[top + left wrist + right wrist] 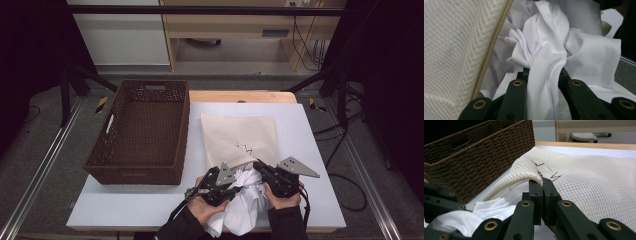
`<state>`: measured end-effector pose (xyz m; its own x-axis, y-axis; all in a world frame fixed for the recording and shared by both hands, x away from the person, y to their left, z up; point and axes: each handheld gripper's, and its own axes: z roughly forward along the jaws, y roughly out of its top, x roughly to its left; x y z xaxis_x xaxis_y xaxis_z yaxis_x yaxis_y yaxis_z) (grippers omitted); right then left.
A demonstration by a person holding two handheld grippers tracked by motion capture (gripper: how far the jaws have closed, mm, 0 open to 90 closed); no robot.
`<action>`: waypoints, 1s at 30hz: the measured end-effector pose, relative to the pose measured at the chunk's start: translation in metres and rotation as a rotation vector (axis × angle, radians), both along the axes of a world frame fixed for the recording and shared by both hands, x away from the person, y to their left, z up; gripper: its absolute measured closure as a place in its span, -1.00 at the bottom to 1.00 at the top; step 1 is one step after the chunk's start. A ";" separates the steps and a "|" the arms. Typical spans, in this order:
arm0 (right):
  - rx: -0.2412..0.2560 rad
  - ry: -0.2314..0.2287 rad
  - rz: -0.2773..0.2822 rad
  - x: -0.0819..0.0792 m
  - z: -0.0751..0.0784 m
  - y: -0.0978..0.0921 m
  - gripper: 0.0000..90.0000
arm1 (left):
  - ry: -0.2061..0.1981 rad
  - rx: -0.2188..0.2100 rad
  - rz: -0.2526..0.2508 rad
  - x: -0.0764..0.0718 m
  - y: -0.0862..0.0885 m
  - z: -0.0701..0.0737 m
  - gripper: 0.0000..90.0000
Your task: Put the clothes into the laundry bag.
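Note:
A cream mesh bag (239, 137) lies flat on the white table, its near edge lifted. My right gripper (259, 166) is shut on that edge (537, 177), holding the mouth up. A crumpled white cloth (246, 200) lies bunched at the bag's mouth between both hands. My left gripper (235, 186) is shut on a twisted fold of the white cloth (544, 62), with the mesh bag (456, 52) hanging just to its left. In the right gripper view the white cloth (486, 212) sits under the raised mesh bag.
A brown woven basket (142, 131) stands on the table's left half, its wall (481, 157) close beside the bag. The white table (300, 150) has bare room right of the bag and at the front left. A wooden strip (240, 96) runs along the far edge.

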<state>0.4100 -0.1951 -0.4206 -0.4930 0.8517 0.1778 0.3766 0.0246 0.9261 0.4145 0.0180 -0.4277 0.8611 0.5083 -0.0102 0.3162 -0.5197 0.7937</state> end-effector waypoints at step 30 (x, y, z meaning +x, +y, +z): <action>-0.021 0.004 0.003 0.000 0.001 0.001 0.95 | -0.034 -0.026 0.050 -0.008 0.034 -0.019 -0.36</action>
